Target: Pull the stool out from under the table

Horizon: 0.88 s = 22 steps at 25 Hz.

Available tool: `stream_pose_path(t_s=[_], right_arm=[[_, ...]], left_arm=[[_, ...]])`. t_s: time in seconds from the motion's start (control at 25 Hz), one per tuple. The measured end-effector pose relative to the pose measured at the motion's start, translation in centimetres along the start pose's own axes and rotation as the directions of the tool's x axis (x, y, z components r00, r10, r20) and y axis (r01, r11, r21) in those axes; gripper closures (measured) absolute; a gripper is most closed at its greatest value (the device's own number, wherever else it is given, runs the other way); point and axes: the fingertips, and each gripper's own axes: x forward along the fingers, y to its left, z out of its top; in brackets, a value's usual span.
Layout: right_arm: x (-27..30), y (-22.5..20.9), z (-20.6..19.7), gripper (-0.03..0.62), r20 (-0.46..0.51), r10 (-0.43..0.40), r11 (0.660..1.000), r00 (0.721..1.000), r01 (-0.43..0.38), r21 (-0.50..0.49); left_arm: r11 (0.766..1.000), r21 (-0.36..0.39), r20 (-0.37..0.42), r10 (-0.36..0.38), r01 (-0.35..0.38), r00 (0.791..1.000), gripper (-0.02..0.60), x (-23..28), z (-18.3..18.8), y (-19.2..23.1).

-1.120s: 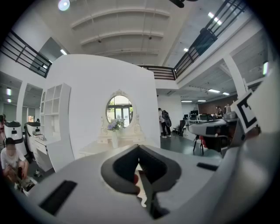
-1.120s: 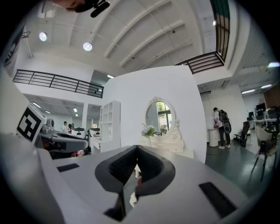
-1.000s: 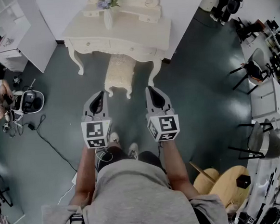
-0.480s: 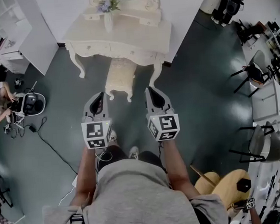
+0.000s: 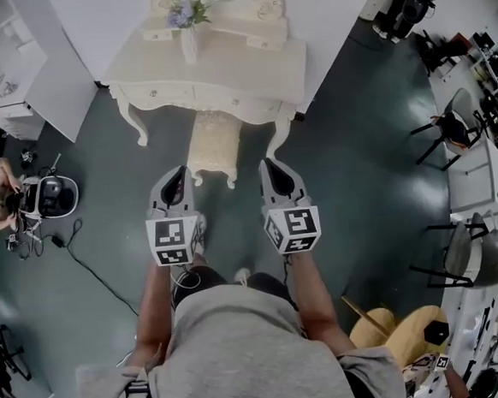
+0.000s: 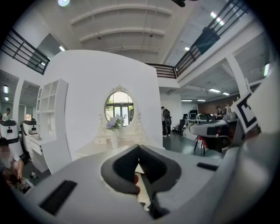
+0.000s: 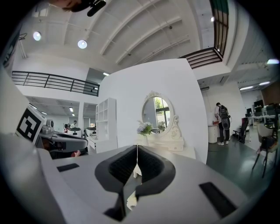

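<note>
A cream upholstered stool [image 5: 212, 147] with curved legs stands partly under the ornate cream dressing table [image 5: 248, 74], its front half sticking out toward me. My left gripper [image 5: 177, 173] and right gripper [image 5: 268, 163] hover side by side just short of the stool, both shut and holding nothing. In the left gripper view, my left gripper [image 6: 139, 148] points at the table's oval mirror [image 6: 119, 105]. My right gripper [image 7: 137, 148] faces the same mirror [image 7: 156, 113] in the right gripper view, beside a vase of flowers [image 7: 145, 129].
White partition walls flank the table, with a white shelf unit [image 5: 1, 50] at left. A seated person with a robot base [image 5: 53, 192] and a floor cable [image 5: 91, 266] are at left. Black chairs [image 5: 449, 126], a white desk [image 5: 479, 176] and a wooden seat [image 5: 405, 323] stand at right.
I have stepped slightly nearer the dressing table; the table and stool sit a little closer to the grippers. Both grippers stay shut and level.
</note>
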Motion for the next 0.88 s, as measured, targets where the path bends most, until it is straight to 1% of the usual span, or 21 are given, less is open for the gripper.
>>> stream_pose_path(t_s=[0.24,0.36,0.48,0.72,0.88], right_arm=[[7.4,-0.8,-0.2,0.58,-0.035,-0.055,0.998,0.998,0.055,0.009],[11.0,-1.2,-0.3,0.58,-0.054,-0.089,0.996,0.995,0.09,0.02],[14.4,-1.5,-0.8,0.58,-0.082,-0.119,0.992,0.989,0.122,0.033],[20.1,-1.6,-2.9,0.58,-0.147,-0.171,0.982,0.974,0.18,0.056],[23.2,-1.7,-4.8,0.58,-0.187,-0.2,0.974,0.962,0.216,0.067]], left_arm=[[0.998,-0.001,-0.024,-0.059,0.059,0.998,0.578,7.0,0.1,4.7],[0.995,-0.008,-0.045,-0.103,0.103,0.994,0.578,10.6,-0.1,7.1],[0.991,-0.016,-0.069,-0.132,0.131,0.989,0.578,13.8,-0.4,9.5],[0.979,-0.037,-0.119,-0.204,0.201,0.972,0.578,19.2,-2.3,13.0],[0.973,-0.05,-0.149,-0.232,0.227,0.961,0.578,22.3,-3.7,15.1]])
